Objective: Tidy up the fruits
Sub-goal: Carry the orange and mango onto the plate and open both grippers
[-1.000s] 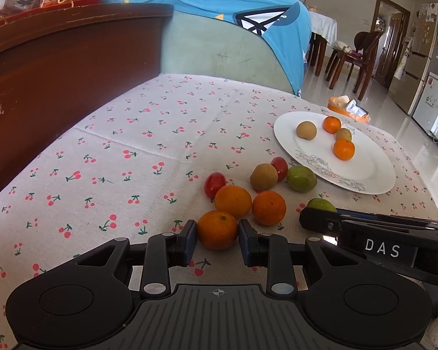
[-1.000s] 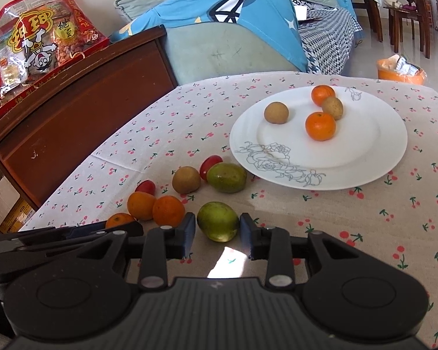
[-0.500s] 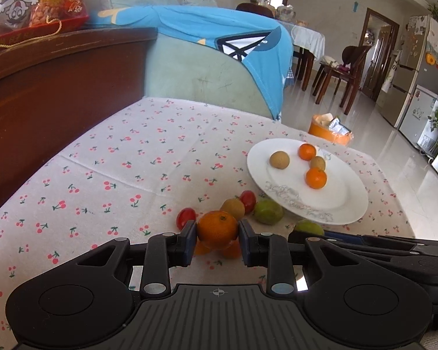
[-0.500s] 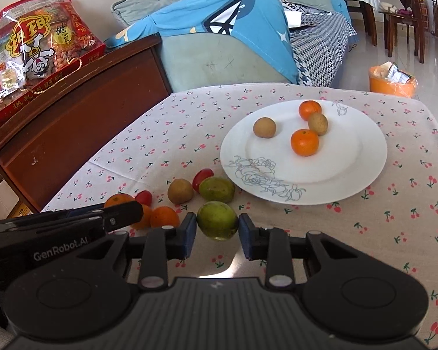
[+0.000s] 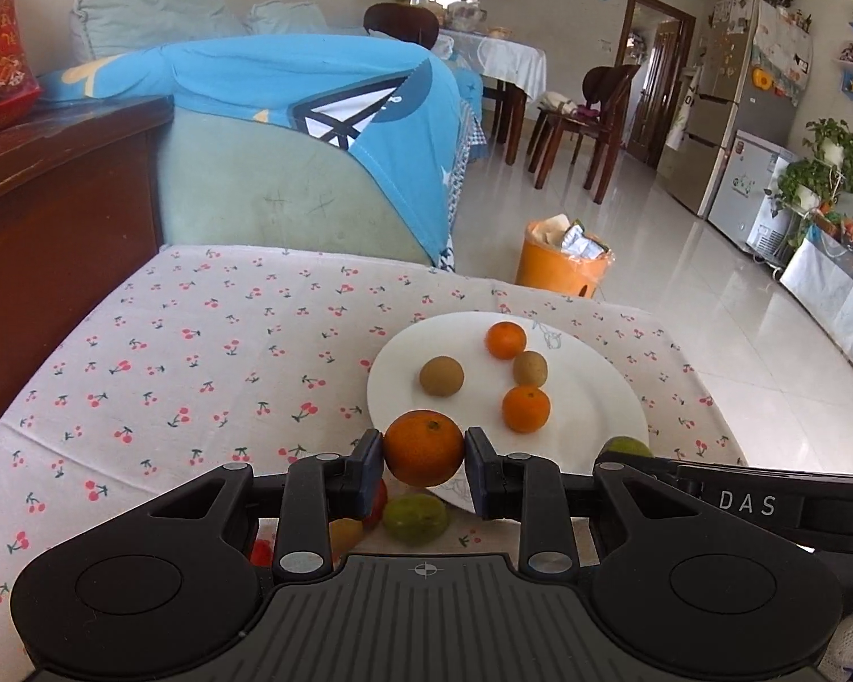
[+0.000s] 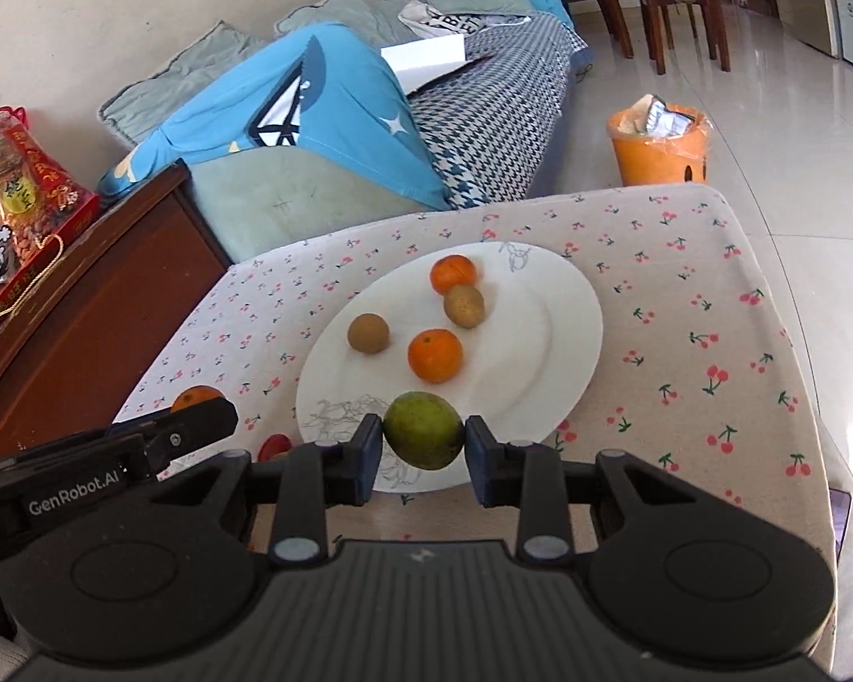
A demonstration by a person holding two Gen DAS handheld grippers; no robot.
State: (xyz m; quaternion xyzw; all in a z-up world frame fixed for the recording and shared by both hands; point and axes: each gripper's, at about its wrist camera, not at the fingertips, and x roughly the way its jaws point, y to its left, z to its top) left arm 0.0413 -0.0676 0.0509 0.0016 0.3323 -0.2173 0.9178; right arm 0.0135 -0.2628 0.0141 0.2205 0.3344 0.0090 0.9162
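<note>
My left gripper (image 5: 423,449) is shut on an orange mandarin (image 5: 423,446) and holds it in the air just before the near-left rim of the white plate (image 5: 591,392). My right gripper (image 6: 423,437) is shut on a green fruit (image 6: 423,436) above the plate's near rim (image 6: 563,307). The plate holds two mandarins (image 6: 435,355) and two brown kiwis (image 6: 368,333). On the cloth below the left gripper lie a green fruit (image 5: 415,518), a red one and an orange one, partly hidden by the fingers.
The table has a cherry-print cloth (image 5: 210,364). A dark wooden cabinet (image 5: 57,216) stands on the left, a sofa with a blue cover (image 5: 313,131) behind. An orange bin (image 6: 659,145) stands on the floor past the far edge. The right table edge (image 6: 790,307) is close.
Both grippers have lifted their fruit off the cloth and moved forward toward the plate. The loose fruits have dropped below and behind the fingers in view.
</note>
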